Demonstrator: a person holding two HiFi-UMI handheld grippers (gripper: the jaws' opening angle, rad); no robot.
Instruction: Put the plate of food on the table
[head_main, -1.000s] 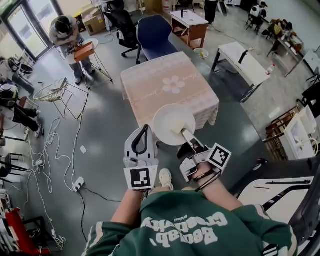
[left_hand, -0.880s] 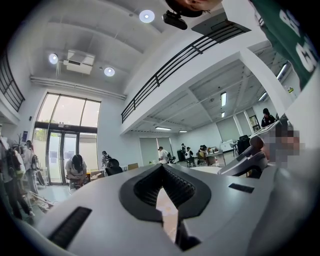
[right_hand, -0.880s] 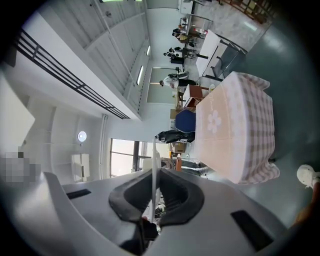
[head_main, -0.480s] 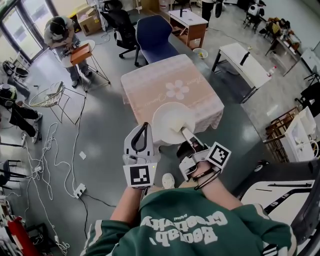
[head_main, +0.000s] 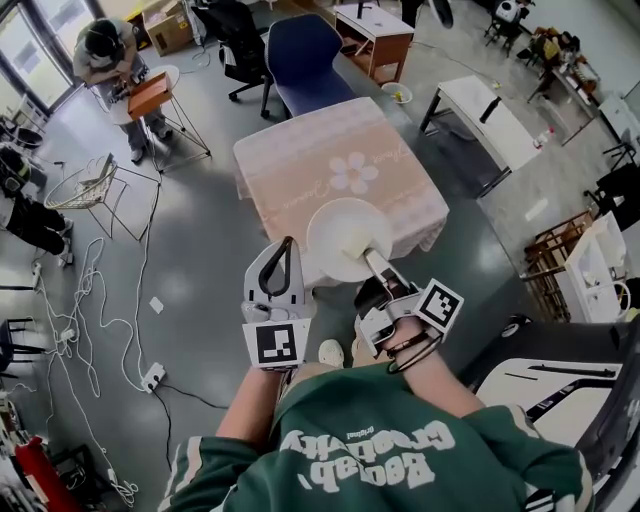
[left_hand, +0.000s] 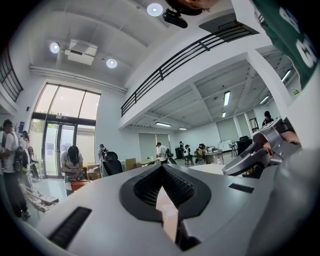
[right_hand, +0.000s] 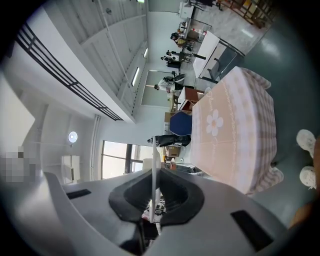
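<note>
— Concealment first: what cannot be read at this station?

— The plate (head_main: 345, 232) shows a pale, even surface in the head view. Whatever lies on it cannot be made out. In the right gripper view it is seen edge-on, as a thin white line, so that view shows nothing of its contents either. How high it hangs above the cloth cannot be told.

— Where does the plate stand?

— From the head view it overlaps the near edge of the tabletop (head_main: 300, 165), which is draped in a pink cloth with a white flower motif (head_main: 353, 172). The cloth's far side is bare.

— State of the tools?

— The right tool (head_main: 370, 262) is clamped on the plate's near rim, with the rim passing straight between its pads. The left tool (head_main: 287, 246) is beside the plate on its left, clear of it. Its tips are drawn together and nothing is between them.

— Other containers?

— A cardboard box (head_main: 165, 25) sits at the top of the head view, partly cut off by the frame, and its contents are not visible. A small round bowl (head_main: 398, 95) rests on the floor beyond the tabletop, too small to judge what it holds.
</note>
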